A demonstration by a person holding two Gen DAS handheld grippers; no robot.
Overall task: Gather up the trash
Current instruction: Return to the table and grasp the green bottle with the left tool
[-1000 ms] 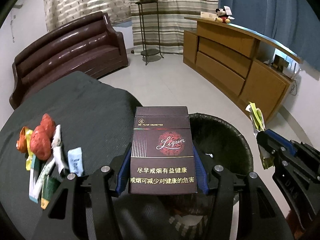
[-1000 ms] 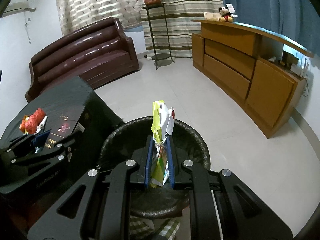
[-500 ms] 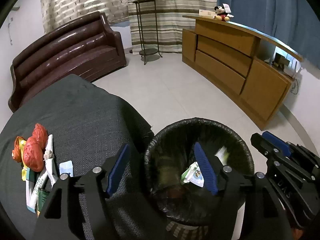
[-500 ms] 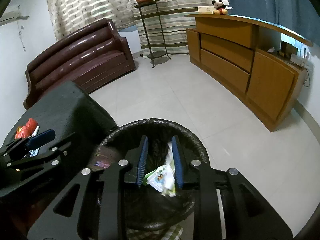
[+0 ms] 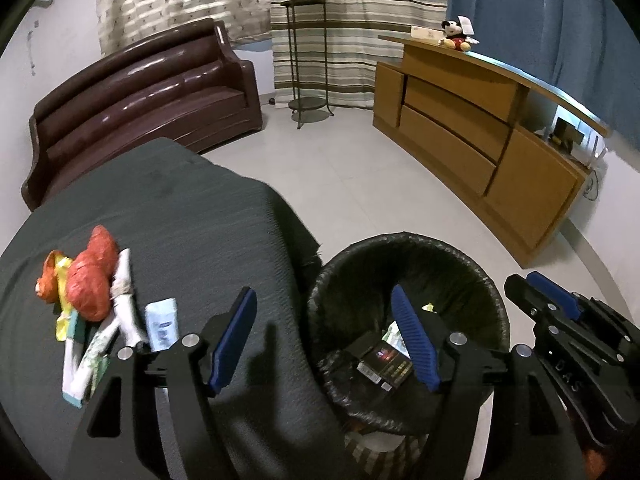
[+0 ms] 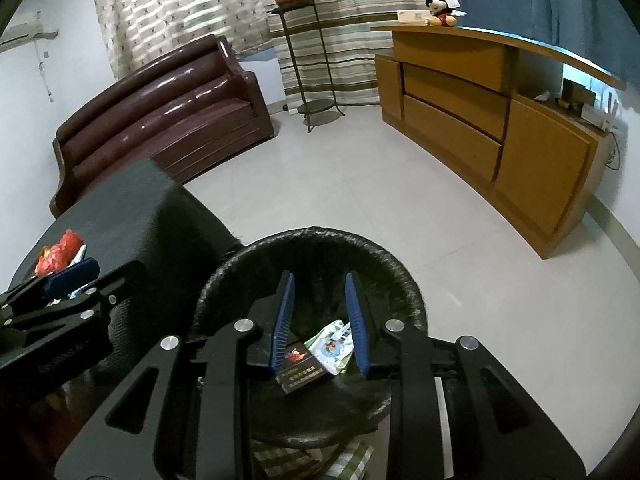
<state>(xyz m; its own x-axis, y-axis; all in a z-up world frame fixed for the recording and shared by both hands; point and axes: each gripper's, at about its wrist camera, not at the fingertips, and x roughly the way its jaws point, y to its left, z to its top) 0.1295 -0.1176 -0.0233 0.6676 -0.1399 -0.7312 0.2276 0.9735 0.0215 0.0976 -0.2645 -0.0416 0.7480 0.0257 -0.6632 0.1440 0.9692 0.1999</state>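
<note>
1. left gripper (image 5: pixel 324 336) hovering at the near-left rim of the trash bin (image 5: pixel 472 264), jaws spread wide, nothing between the pads; one pad over the dark-clothed surface (image 5: pixel 168 216), other over the bin mouth. jaws have been opening over the last moment, steady at the end.
2. right gripper (image 6: pixel 320 316) straight over the bin (image 6: pixel 404 276), pointing down into it, jaws parted a little, pinching nothing; have been opening too, wrapper below seen through the gap.
3. inside the bin: dark cigarette pack (image 5: pixel 384 362) lying flat on the black liner, w/ green-white snack wrapper (image 6: pixel 334 346) just beside it, touching at one edge. same pack (image 6: pixel 300 372) visible in right wrist view, below the right pads.
4. still on the surface, left of the bin, well apart from it: pile of trash — crumpled red-orange wrappers (image 5: pixel 90 280), white twisted wrapper (image 5: pixel 124 292), small light-blue sachet (image 5: pixel 162 322), a few flat green/white packets (image 5: pixel 86 360) under them. all touching or overlapping in one heap.
5. bin standing on the pale tile floor (image 5: pixel 360 184), right against the surface's draped edge; checkered cloth (image 6: pixel 312 460) showing under the bin's near side.
6. beyond the bin: brown sofa (image 5: pixel 140 96) far left, wooden cabinet (image 5: pixel 480 132) far right, plant stand (image 5: pixel 306 56) between them.
</note>
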